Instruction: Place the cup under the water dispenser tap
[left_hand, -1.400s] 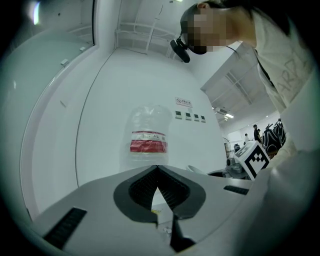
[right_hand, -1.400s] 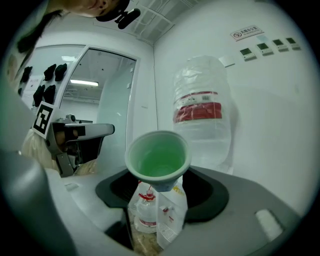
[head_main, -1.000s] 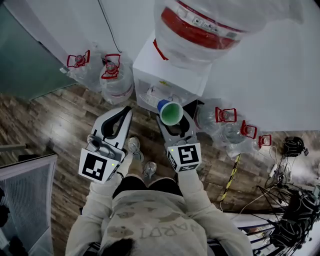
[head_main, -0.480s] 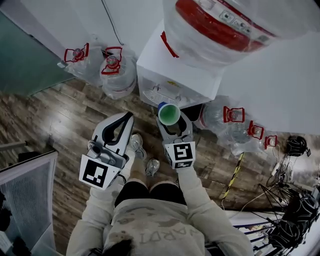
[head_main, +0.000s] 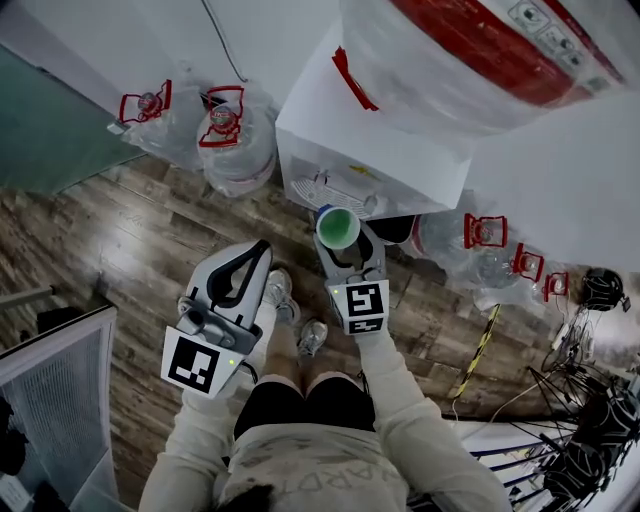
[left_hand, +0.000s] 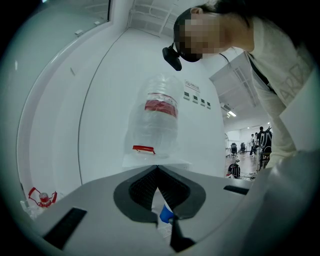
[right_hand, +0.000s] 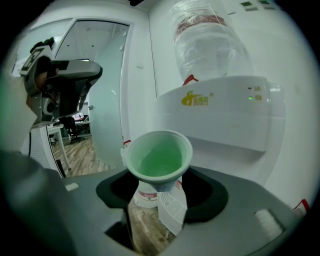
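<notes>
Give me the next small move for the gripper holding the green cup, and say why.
Probably ease the right gripper forward, keeping the cup upright. Its jaws grip the cup below the rim, but in the head view the cup sits short of the dispenser's drip tray, not over it, so it isn't in place yet.

Dim indoor light, fisheye-bent edges, dark corners

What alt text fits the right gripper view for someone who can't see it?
The right gripper holds an upright green cup between its jaws, in front of a white water dispenser with a large bottle on top.
</notes>
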